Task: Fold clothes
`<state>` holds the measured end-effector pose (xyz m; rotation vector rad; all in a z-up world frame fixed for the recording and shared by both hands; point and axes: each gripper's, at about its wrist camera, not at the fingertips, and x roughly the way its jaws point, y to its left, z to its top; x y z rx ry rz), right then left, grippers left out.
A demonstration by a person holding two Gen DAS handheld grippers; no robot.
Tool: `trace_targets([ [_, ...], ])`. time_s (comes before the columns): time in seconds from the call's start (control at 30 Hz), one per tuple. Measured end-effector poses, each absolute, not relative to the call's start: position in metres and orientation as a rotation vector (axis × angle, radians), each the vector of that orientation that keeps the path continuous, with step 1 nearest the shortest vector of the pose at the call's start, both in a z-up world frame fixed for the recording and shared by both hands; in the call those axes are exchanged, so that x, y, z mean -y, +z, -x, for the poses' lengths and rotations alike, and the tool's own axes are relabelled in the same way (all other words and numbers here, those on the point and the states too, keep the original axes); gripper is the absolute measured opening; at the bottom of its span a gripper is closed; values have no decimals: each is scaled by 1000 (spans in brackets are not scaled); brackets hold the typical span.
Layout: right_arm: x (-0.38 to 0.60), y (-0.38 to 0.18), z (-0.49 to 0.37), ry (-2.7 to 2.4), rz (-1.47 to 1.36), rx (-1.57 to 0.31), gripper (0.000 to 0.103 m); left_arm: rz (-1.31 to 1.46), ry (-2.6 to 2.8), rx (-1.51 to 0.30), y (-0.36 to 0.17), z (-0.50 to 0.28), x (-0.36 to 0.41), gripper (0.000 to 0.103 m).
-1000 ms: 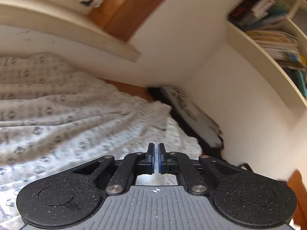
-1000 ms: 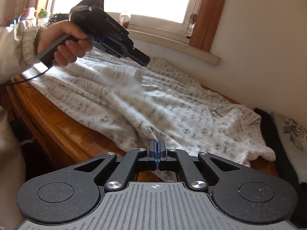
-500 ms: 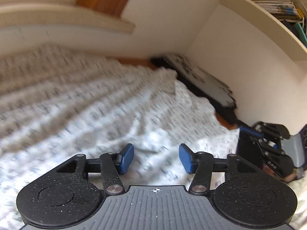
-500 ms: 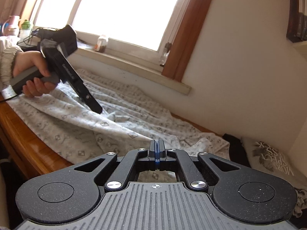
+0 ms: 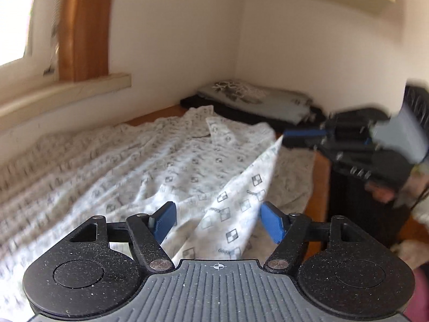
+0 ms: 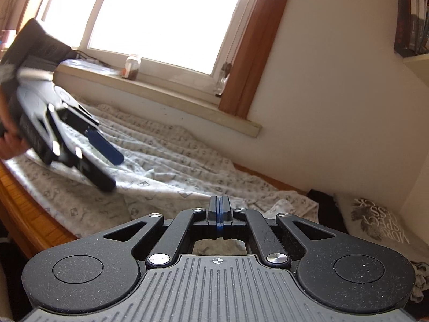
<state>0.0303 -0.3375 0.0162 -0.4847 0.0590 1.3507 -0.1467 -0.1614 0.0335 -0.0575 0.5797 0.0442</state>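
Since a second ago, the left gripper (image 5: 218, 221) is standing with its jaws spread, having just been opening from pressed together, and nothing is being pinched between its blue pads (image 5: 164, 221); a ridge of the patterned shirt (image 5: 171, 166) is running beneath and between them. From the right wrist view, this gripper (image 6: 107, 166) is showing lower and closer over the cloth than before, blurred, with the person's hand (image 6: 9, 136) gripping it at the left edge.

Across the wooden table (image 6: 18, 214), the white shirt with its small grey square print is lying spread and wrinkled, reaching from the near edge back toward the wall under the windowsill (image 6: 161, 91). Its collar (image 5: 214, 126) is pointing toward the far corner, just beside a dark folded garment with a pale printed one (image 5: 254, 99) stacked on it.

At the right of the left wrist view, the right gripper (image 5: 284, 136) is pinching one corner of the shirt and lifting it, so a taut fold is rising from the table up to its tips. Its jaws are pressed together, and in its own view (image 6: 219, 212) the cloth between the pads is too thin to make out.

On the sill, a small jar (image 6: 132, 66) is standing against the bright window (image 6: 161, 13).
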Motion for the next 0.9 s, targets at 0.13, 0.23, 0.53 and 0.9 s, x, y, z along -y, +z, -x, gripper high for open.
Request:
trace_targets([
  [0.13,337,16,-31,1350,478,-75,2,-98,106,-571,27,135,183,64],
  [0.23,337,16,-32,1365,465,-103,2,-138,107,-540,27,135,184,22],
  [0.53,348,19,-18,1471,353,-181,5,-103,118,-461,43,139,177,4],
  [0.9,275,-9,-14,1547,409,-428,5,-102,88,-427,54,152,186,4],
])
